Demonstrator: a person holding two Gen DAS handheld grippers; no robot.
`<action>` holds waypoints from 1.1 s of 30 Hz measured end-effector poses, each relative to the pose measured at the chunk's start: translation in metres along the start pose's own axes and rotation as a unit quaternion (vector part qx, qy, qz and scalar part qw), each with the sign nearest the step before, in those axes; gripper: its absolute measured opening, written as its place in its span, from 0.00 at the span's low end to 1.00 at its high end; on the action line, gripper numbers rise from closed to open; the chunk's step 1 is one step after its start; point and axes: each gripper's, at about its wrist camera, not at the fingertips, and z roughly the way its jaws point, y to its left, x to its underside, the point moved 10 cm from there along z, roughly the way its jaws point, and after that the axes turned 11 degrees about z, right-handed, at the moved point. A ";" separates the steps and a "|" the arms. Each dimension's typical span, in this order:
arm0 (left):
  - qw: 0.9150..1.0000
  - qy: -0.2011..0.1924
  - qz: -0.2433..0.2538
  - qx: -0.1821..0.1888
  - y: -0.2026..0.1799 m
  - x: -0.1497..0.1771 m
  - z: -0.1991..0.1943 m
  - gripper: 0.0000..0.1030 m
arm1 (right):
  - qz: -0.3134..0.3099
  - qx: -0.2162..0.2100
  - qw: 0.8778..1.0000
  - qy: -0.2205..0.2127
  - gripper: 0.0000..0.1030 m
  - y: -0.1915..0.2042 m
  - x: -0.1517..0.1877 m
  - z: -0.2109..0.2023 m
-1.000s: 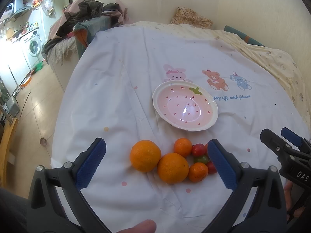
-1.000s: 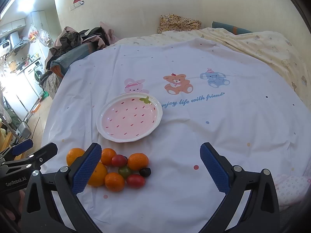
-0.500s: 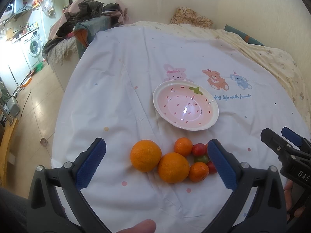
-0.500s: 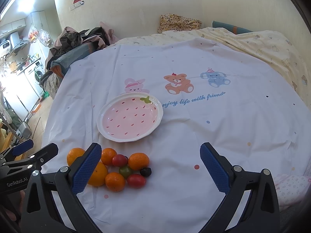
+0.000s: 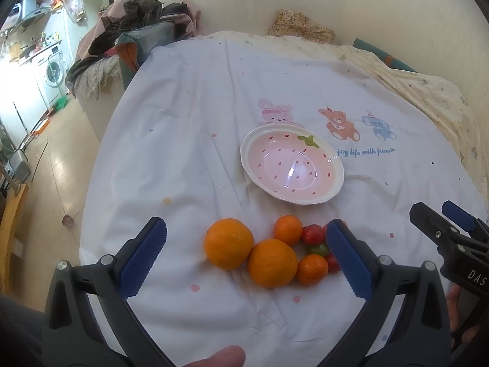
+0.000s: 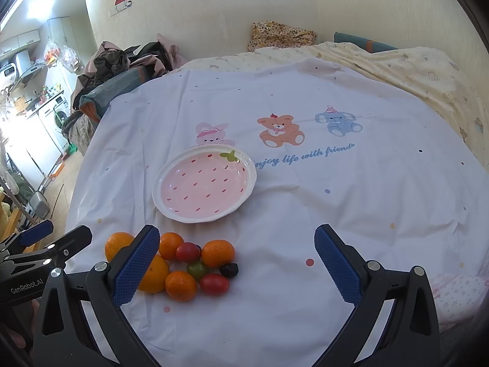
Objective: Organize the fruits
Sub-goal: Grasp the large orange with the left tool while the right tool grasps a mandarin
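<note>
A pink strawberry-pattern plate (image 5: 331, 183) (image 6: 247, 194) lies empty on the white sheet. Just in front of it is a cluster of fruit: two big oranges (image 5: 228, 243) (image 5: 272, 263), small mandarins (image 5: 288, 230) (image 6: 217, 253) (image 6: 181, 286), red and green cherry tomatoes (image 6: 214, 283) (image 6: 196, 269) and a dark grape (image 6: 229, 270). My left gripper (image 5: 246, 257) is open and empty, hovering above the fruit. My right gripper (image 6: 237, 263) is open and empty, to the right of the cluster.
The white cartoon-print sheet (image 6: 305, 183) covers a bed; a yellow quilt (image 6: 412, 70) lies at the back right. A pile of clothes (image 5: 137, 30) sits at the far left corner. The bed's left edge drops to the floor (image 5: 52, 159).
Almost nothing. Both grippers stay open and hold nearly still; the left view has drifted very slightly.
</note>
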 end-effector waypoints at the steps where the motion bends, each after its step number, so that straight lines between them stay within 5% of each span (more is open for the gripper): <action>1: 1.000 0.000 0.001 0.000 0.000 0.000 0.000 1.00 | 0.000 0.000 1.000 0.000 1.00 0.000 0.000 0.000; 7: 1.000 0.015 -0.004 0.004 0.002 0.001 0.001 1.00 | 0.015 -0.001 1.000 0.004 1.00 -0.004 -0.001 0.002; 14: 0.994 0.113 -0.002 -0.006 0.016 0.008 0.024 1.00 | 0.047 0.003 0.999 0.022 1.00 -0.018 0.000 0.008; 26: 0.959 0.281 -0.009 0.023 0.031 0.037 0.090 1.00 | 0.112 0.012 0.991 0.076 1.00 -0.045 0.009 0.027; 33: 0.942 0.322 -0.076 0.048 0.031 0.052 0.113 0.92 | 0.121 0.018 0.989 0.088 1.00 -0.048 0.011 0.032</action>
